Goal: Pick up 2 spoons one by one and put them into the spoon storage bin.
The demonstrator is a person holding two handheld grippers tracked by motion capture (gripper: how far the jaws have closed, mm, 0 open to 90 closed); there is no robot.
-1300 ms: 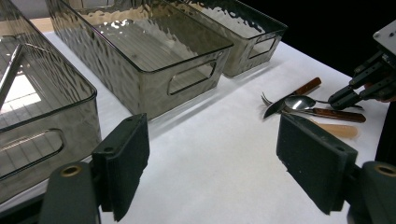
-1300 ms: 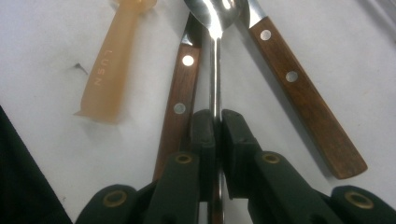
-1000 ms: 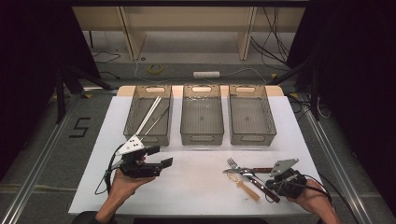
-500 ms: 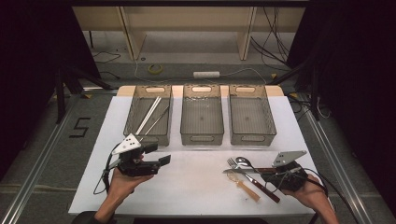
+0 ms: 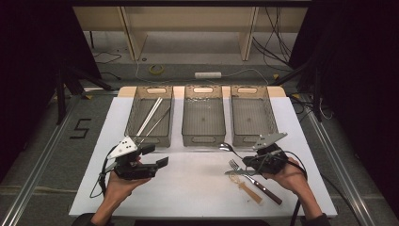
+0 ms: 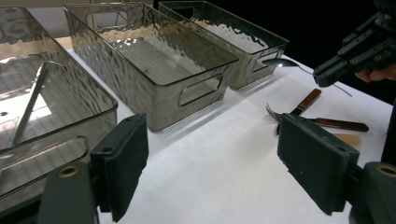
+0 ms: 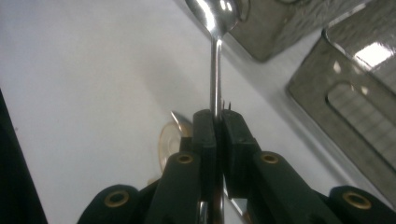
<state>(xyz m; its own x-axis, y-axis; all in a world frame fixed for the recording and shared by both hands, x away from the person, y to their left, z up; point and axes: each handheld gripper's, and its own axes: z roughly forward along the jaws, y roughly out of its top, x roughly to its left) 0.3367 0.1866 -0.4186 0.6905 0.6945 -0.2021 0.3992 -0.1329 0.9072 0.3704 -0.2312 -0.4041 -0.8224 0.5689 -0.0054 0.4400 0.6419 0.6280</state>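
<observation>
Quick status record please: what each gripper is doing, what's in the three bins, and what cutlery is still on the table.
right gripper: shut on metal spoon handle, bowl lifted near right bin
left gripper: open, holding nothing
left bin: chopsticks inside
middle bin: looks empty
on table: fork, wooden-handled knife, pale wooden spoon

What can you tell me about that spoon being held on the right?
The spoon looks like shiny polished metal, with a thin straight handle and a rounded bowl that mirrors the lights. The right gripper has its two black jaws pinched shut on the handle, so the bowl sticks out ahead of them. From above, the spoon is lifted off the white table, its bowl pointing toward the near end of the right-hand bin. Nothing but the jaws appears to touch it.
</observation>
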